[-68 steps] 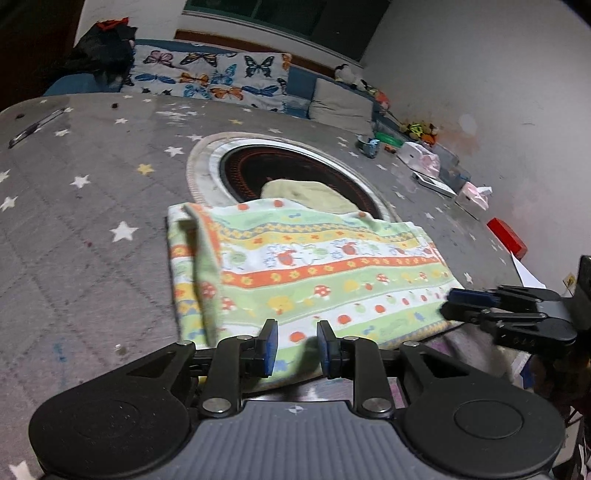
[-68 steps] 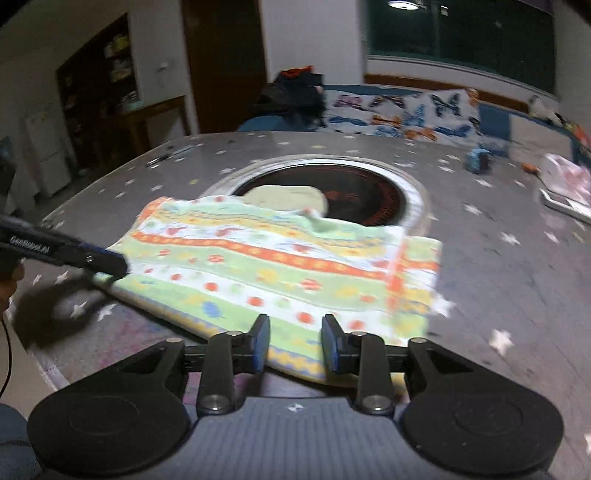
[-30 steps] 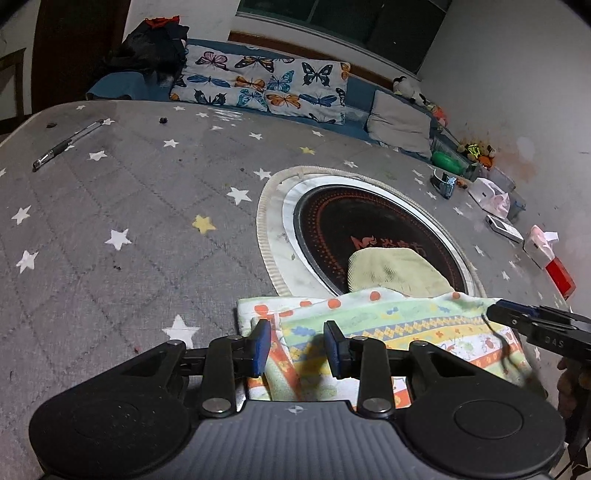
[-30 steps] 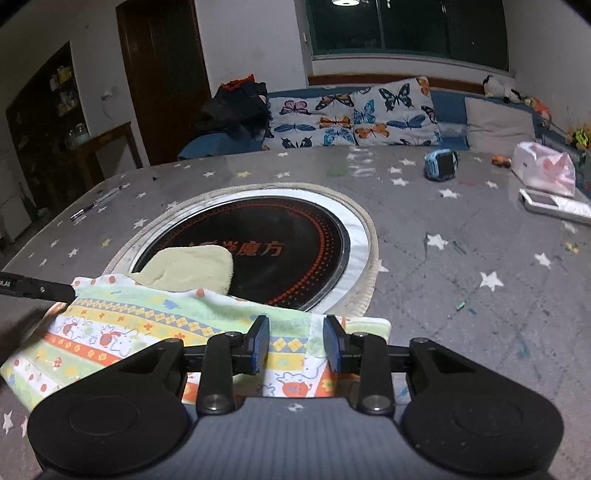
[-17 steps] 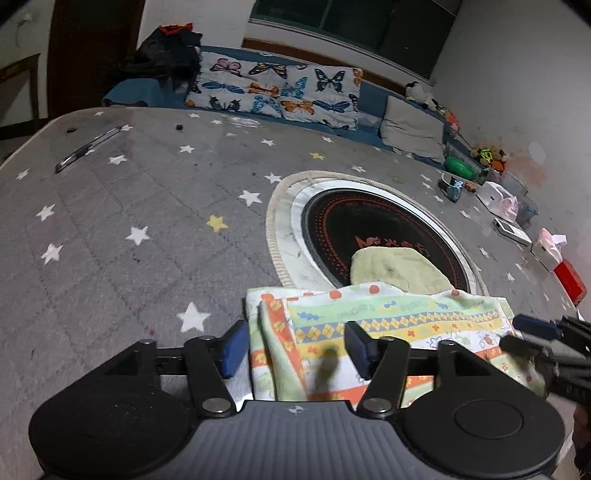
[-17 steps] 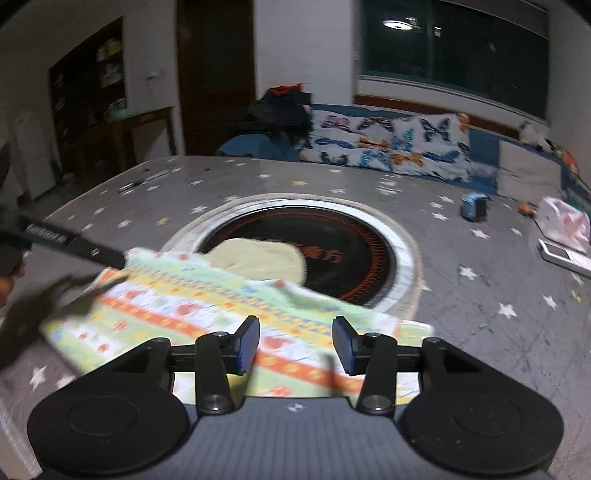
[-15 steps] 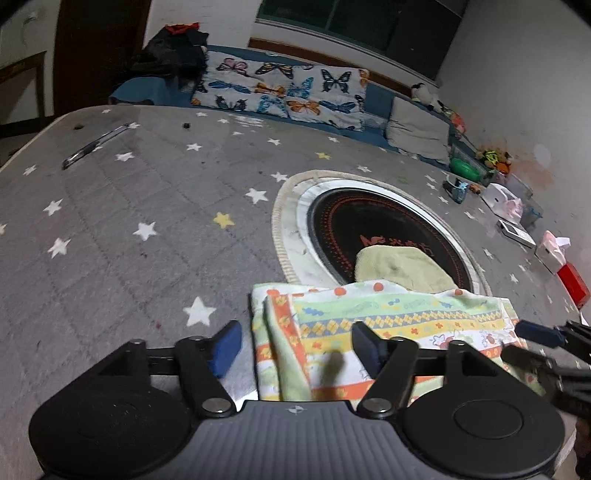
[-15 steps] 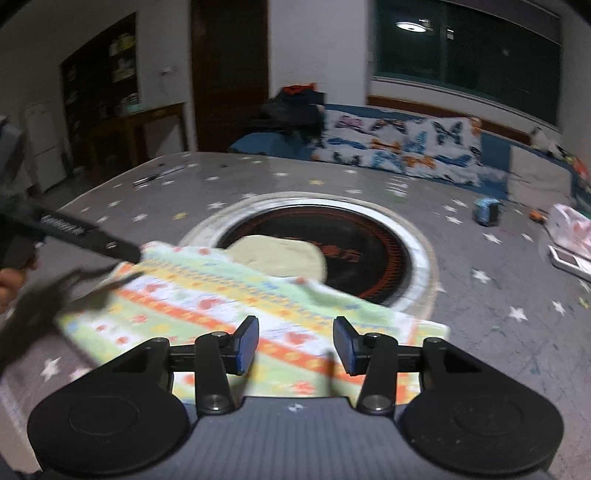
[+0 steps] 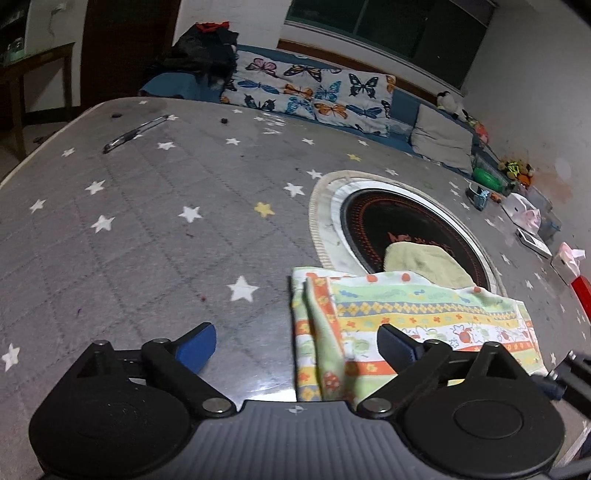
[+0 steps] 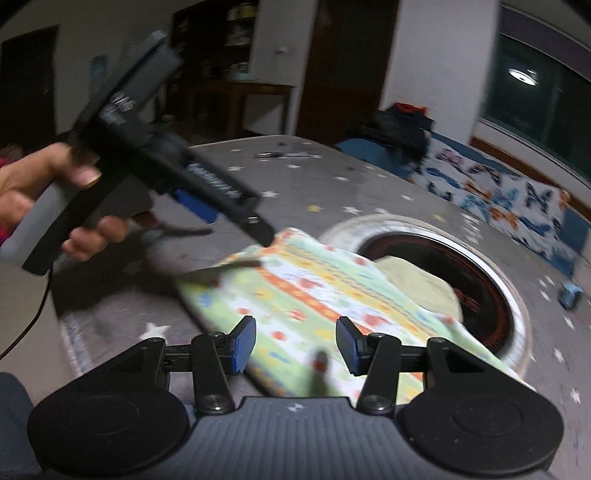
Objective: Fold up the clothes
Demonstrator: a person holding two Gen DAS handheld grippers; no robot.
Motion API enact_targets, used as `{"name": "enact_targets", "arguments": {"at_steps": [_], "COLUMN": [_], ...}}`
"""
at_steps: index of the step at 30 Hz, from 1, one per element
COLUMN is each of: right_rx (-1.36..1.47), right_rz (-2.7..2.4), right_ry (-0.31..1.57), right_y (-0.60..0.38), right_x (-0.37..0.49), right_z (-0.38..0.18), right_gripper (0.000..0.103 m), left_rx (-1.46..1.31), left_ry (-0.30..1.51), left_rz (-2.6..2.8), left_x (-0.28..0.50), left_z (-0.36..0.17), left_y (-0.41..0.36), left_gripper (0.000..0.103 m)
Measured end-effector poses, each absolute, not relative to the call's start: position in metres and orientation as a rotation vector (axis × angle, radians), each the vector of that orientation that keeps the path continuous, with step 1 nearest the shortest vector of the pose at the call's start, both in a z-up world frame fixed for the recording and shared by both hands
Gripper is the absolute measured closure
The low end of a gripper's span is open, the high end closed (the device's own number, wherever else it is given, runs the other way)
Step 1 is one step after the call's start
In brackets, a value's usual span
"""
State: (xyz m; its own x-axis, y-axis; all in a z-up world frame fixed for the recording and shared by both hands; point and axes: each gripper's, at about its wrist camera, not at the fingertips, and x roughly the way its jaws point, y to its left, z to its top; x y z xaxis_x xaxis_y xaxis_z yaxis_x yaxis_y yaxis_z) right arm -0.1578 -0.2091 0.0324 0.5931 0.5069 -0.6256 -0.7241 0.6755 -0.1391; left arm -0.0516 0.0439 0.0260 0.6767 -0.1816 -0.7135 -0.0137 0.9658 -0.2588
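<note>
Lying folded on the surface (image 9: 147, 221), the striped, fruit-printed cloth (image 9: 424, 317) spreads ahead of both sets of fingers, its far edge lapping over the rim of a round black hotplate (image 9: 399, 225) set into the surface. A pale yellow cloth (image 9: 424, 260) rests on the hotplate just beyond it.

The left gripper (image 9: 295, 341) has just been opening and its fingers (image 9: 195, 341) now stand very wide; the folded left edge of the cloth lies in the gap between them, but neither pad presses on it. The right gripper (image 10: 293, 345) has its fingers (image 10: 243, 345) about half apart, having just spread a little, and they hover over the cloth's near edge without gripping it. In the right wrist view the person's left hand (image 10: 44, 199) holds the left gripper's handle, blurred, with its tip by the cloth's far corner.

The surface is covered in grey quilted fabric dotted with white and yellow stars. Far beyond the left fingers lies a pen (image 9: 133, 133). To the right of the fingers, near the surface's edge, sit a small blue gadget (image 9: 480, 194), a white remote (image 9: 533, 242) and a red box (image 9: 583, 291). Behind the surface runs a bench with a butterfly-print pillow (image 9: 317, 96), a grey cushion (image 9: 441, 142) and a heap of dark clothing (image 9: 207, 44), under a dark window (image 9: 388, 26); a dark door (image 10: 340, 70) and a wooden side table (image 10: 251, 92) stand further off.
</note>
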Motion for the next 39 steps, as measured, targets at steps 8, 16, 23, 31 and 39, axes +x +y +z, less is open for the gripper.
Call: {"name": "enact_targets", "arguments": {"at_steps": [8, 16, 23, 31, 39], "right_rx": [-0.517, -0.587, -0.579, -0.362, -0.21], "right_rz": [0.862, 0.911, 0.874, 0.876, 0.861], "right_ry": [0.566, 0.581, 0.603, 0.628, 0.603], "right_y": [-0.164, -0.132, -0.128, -0.152, -0.176], "right_x": [-0.175, -0.172, -0.165, -0.149, -0.144], "right_z": [0.028, 0.016, 0.009, 0.031, 0.054], "right_gripper": [0.057, 0.059, 0.081, 0.092, 0.093], "left_rx": [-0.287, -0.43, -0.535, -0.692, -0.778], "left_ry": [0.824, 0.848, 0.873, 0.876, 0.896], "left_rz": [-0.076, -0.117, -0.13, -0.114, -0.106], "left_x": [-0.055, -0.055, -0.051, -0.049, -0.043], "left_z": [0.027, 0.023, 0.017, 0.015, 0.012], "left_y": [0.054, 0.062, 0.062, 0.064, 0.06], "left_gripper": [0.003, 0.0, 0.0, 0.0, 0.002]}}
